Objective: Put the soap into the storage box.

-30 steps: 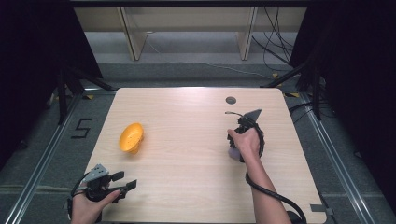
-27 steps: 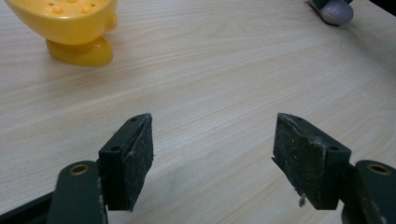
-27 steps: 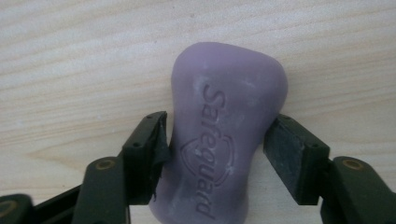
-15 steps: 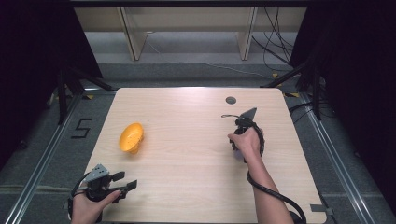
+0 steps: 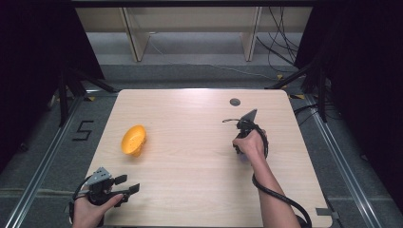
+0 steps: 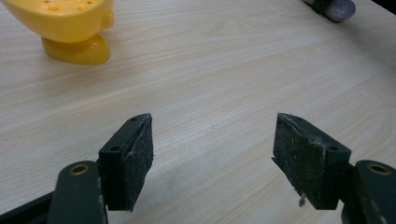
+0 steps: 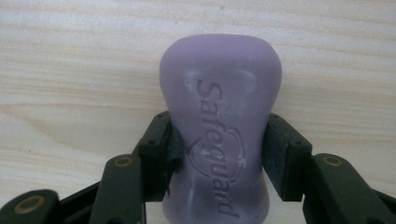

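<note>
A purple soap bar (image 7: 219, 102) stamped "Safeguard" lies on the wooden table (image 5: 190, 190), right of centre. My right gripper (image 7: 219, 140) points down over it; its jaws have just been closing and both pads now press the bar's sides. In the high view, a hand covers most of the right gripper (image 5: 241, 151). A yellow soap dish (image 5: 133, 140) with drain holes sits at mid left. My left gripper (image 5: 127, 184) rests near the front left corner, open, nothing between its jaws. From the left gripper (image 6: 212, 154), the dish (image 6: 70, 28) lies ahead to the left and the soap (image 6: 337, 7) far right.
A small dark round hole (image 5: 235, 101) marks the table near its far edge. Light shelving legs (image 5: 135, 40) and cables (image 5: 280, 42) stand on the floor beyond. Metal rails (image 5: 43, 166) run along both sides of the table.
The right hand has settled slightly lower over the purple soap, hiding more of it. The left hand, its gripper and the yellow dish have stayed put.
</note>
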Tool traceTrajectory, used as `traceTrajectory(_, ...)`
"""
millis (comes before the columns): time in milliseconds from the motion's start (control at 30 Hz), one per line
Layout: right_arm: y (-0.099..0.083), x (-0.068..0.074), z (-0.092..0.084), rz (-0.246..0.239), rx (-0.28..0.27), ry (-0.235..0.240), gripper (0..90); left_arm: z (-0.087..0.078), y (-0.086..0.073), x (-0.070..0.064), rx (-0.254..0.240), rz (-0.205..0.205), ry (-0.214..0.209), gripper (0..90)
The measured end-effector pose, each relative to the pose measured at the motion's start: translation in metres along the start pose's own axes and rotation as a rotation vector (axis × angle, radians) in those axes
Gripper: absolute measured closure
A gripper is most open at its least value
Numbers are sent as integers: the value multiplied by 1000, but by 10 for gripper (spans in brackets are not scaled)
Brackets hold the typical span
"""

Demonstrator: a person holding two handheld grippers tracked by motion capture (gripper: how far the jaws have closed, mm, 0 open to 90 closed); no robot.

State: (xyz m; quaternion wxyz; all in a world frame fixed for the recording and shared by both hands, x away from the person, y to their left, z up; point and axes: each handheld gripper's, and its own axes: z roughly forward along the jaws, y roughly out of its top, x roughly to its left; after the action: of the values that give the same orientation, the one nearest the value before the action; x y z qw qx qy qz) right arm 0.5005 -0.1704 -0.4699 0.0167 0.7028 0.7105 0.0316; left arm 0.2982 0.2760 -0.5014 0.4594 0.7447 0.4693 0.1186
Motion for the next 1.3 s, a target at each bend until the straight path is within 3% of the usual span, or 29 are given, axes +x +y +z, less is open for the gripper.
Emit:
traceTrajectory(33, 0, -3, 0, -57, -10, -4, 499, 0, 0, 0, 0, 0, 1, 284)
traceTrajectory(67, 0, -4, 1, -85, -13, -6, 499, 0, 0, 0, 0, 0, 0, 284)
traceTrajectory(133, -1, -3, 2, -84, -17, 5, 500, 0, 0, 0, 0, 0, 0, 284)
traceTrajectory(200, -2, -6, 1, -151, -19, 19, 500, 0, 0, 0, 0, -1, 1, 284)
traceTrajectory(333, -4, -6, 1, -183, -22, 39, 501, 1, 0, 1, -3, -8, -11, 283)
traceTrajectory(367, -6, -6, 1, -225, -18, 58, 501, 1, -1, 0, -5, -10, -11, 283)
traceTrajectory(400, -6, -6, 1, -225, -18, 58, 501, 1, -1, 0, -5, -10, -11, 284)
traceTrajectory(433, -8, -8, 1, -289, -26, 85, 500, 1, 0, 1, -4, 0, -10, 284)
traceTrajectory(467, -8, -8, 1, -289, -26, 85, 500, 1, 0, 1, -4, 1, -10, 284)
traceTrajectory(533, -11, -9, 0, -355, -40, 96, 501, 1, -1, 0, -4, -9, -10, 283)
traceTrajectory(567, -11, -9, 0, -355, -40, 96, 501, 1, -1, 1, -3, -8, -10, 283)
traceTrajectory(700, -16, -9, -4, -477, -76, 91, 501, 1, -1, 0, -4, -8, -6, 283)
traceTrajectory(733, -17, -10, -6, -513, -81, 98, 501, 1, -1, 0, -5, -8, -7, 283)
traceTrajectory(767, -19, -9, -9, -568, -98, 75, 501, 1, -1, 0, -5, -5, -6, 284)
traceTrajectory(800, -20, -9, -10, -593, -102, 68, 501, 1, -1, 1, -5, -8, -12, 284)
traceTrajectory(867, -25, -10, -14, -854, -161, 47, 501, 1, 0, 1, -7, -1, -11, 285)
traceTrajectory(900, -31, -7, -15, -940, -192, 106, 501, 1, 0, 0, -5, -1, -10, 285)
traceTrajectory(933, -34, -7, -17, -989, -200, 161, 501, 1, 0, 0, -2, 5, -9, 285)
traceTrajectory(967, -41, -6, -20, -1058, -216, 189, 501, 1, 0, 0, -3, 4, -8, 285)
traceTrajectory(1000, -45, -6, -23, -1098, -214, 218, 501, 1, 0, 0, -2, 2, -8, 285)
traceTrajectory(1033, -51, -5, -25, -1174, -203, 239, 501, 2, -1, 0, -6, 1, -23, 285)
traceTrajectory(1100, -58, -5, -28, -1236, -194, 225, 501, 2, -1, -1, -4, -8, -11, 285)
traceTrajectory(1133, -62, -5, -31, -1273, -165, 203, 501, 3, -1, -1, -10, -8, -23, 285)
traceTrajectory(1233, -72, -7, -37, -1316, -135, 170, 501, 2, -1, -2, -7, -1, -19, 286)
traceTrajectory(1267, -75, -7, -39, -1323, -139, 175, 501, 2, -1, -2, -9, -12, -17, 287)
traceTrajectory(1300, -79, -8, -43, -1375, -142, 193, 501, 2, -1, -1, -6, -4, -23, 287)
